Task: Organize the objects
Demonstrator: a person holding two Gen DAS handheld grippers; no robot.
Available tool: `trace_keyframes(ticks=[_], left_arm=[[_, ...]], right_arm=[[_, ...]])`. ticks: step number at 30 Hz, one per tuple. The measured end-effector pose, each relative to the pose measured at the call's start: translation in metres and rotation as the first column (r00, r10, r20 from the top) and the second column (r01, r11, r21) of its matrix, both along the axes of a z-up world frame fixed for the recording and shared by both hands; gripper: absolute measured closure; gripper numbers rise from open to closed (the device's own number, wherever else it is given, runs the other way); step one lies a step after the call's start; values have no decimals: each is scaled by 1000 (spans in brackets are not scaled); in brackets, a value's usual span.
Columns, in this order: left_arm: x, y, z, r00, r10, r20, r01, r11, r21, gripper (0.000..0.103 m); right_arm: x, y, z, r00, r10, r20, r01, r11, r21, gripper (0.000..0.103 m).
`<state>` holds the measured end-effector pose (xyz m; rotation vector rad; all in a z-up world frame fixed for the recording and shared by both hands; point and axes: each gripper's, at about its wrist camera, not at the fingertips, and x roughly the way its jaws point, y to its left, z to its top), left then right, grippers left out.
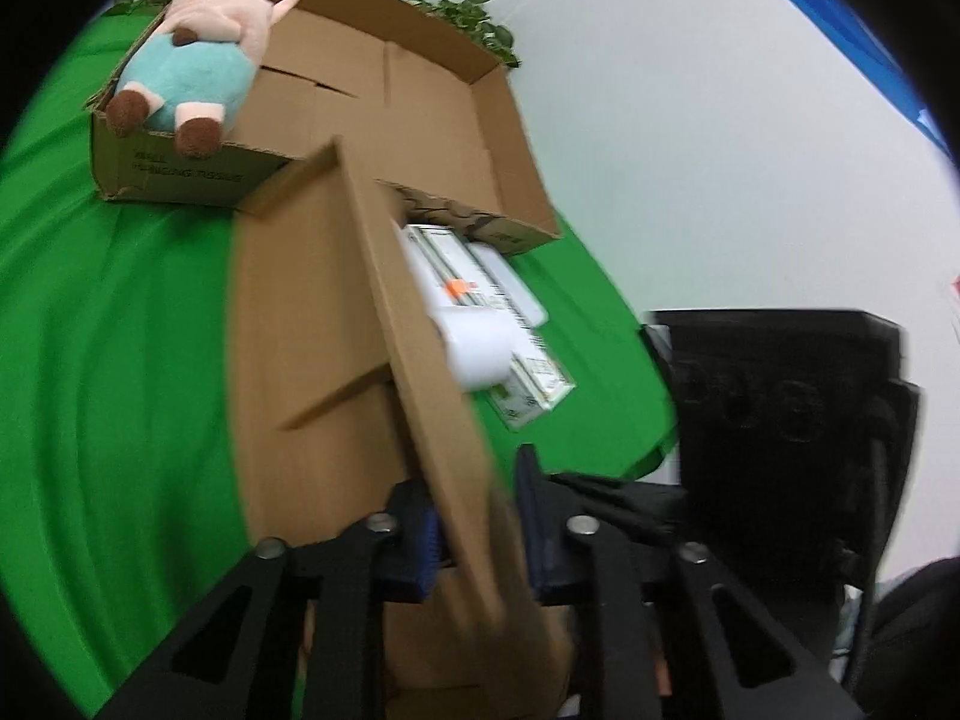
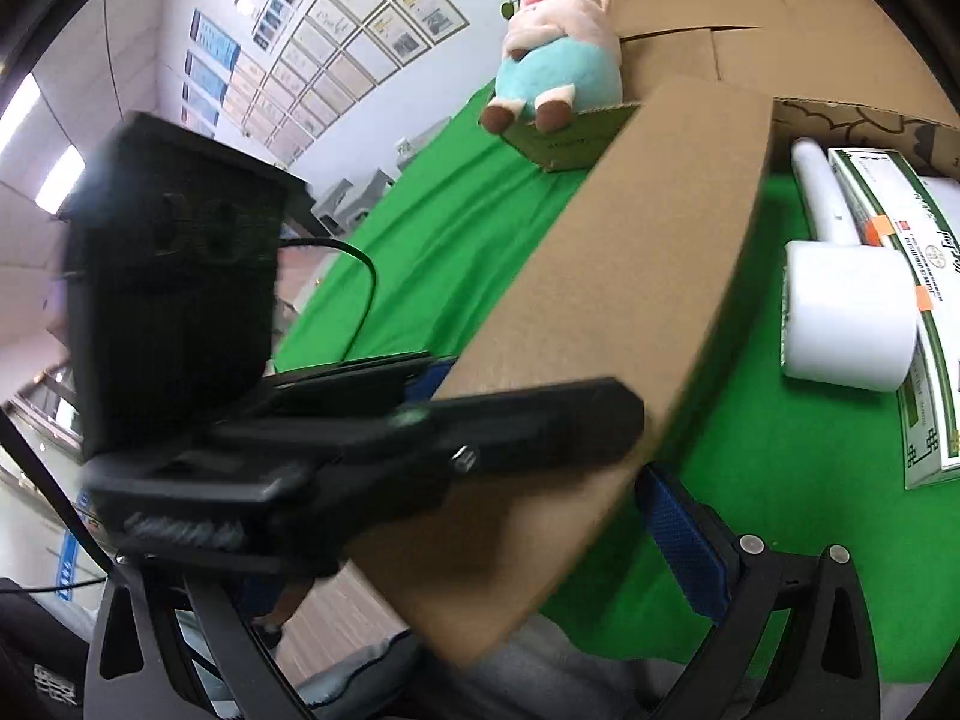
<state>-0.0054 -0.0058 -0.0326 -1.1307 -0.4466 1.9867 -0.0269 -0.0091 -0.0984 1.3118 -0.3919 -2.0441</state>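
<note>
In the left wrist view, the left gripper [image 1: 480,546] was closed on the edge of a cardboard flap [image 1: 336,324], its two blue-padded fingers [image 1: 420,552] pressing either side of the board low in the frame. The flap rose away from the claw toward a large open cardboard box [image 1: 420,108] that lay on a green cloth [image 1: 108,330]. A plush pig [image 1: 204,54] in a light blue outfit sat on the box's near rim at upper left, its brown feet hanging over the printed wall. Right of the flap, on the cloth, lay a white roll [image 1: 480,348] touching a green-and-white carton [image 1: 528,384], with a flat white packet [image 1: 510,282] just beyond. The right gripper's black body [image 1: 780,420] filled the right side of the frame, blurred.

In the right wrist view, the same flap [image 2: 612,312] crossed the frame diagonally, and the left gripper [image 2: 456,444] clamped its lower edge. Of the right gripper [image 2: 540,540] only one blue-padded finger [image 2: 678,534] showed plainly, just beside the flap's underside; the other side was hidden behind the left gripper, so it probably stood apart, though I could not tell its grip. The pig [image 2: 558,60] sat on the box rim [image 2: 576,138] beyond. The white roll [image 2: 846,318], a white tube [image 2: 822,192] and the carton [image 2: 912,276] lay right of the flap on the cloth [image 2: 780,540].
</note>
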Motion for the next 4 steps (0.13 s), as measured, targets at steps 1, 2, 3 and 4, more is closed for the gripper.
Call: trace_keyframes(ticks=[1,2,3,4], left_arm=[[4,1,3,1000,2,-8,-2,1000,-1,81],[8,1,6,1000,6,-22,-6,1000,-6,81],[10,1,9,999,12,-30,-12,1000,-10,81],[10,-1,10,999,18,-31,-19,1000,-10,81]], right_arm=[[1,-1,-1,1000,24,-4,-24,1000,-16,3],[3,-4,0,999,31,-17,-31,999,-7,0],[4,-6,2,999,38,-29,-38,999,-1,0],[3,-9,4,998,53,-34,-53,999,-8,0]])
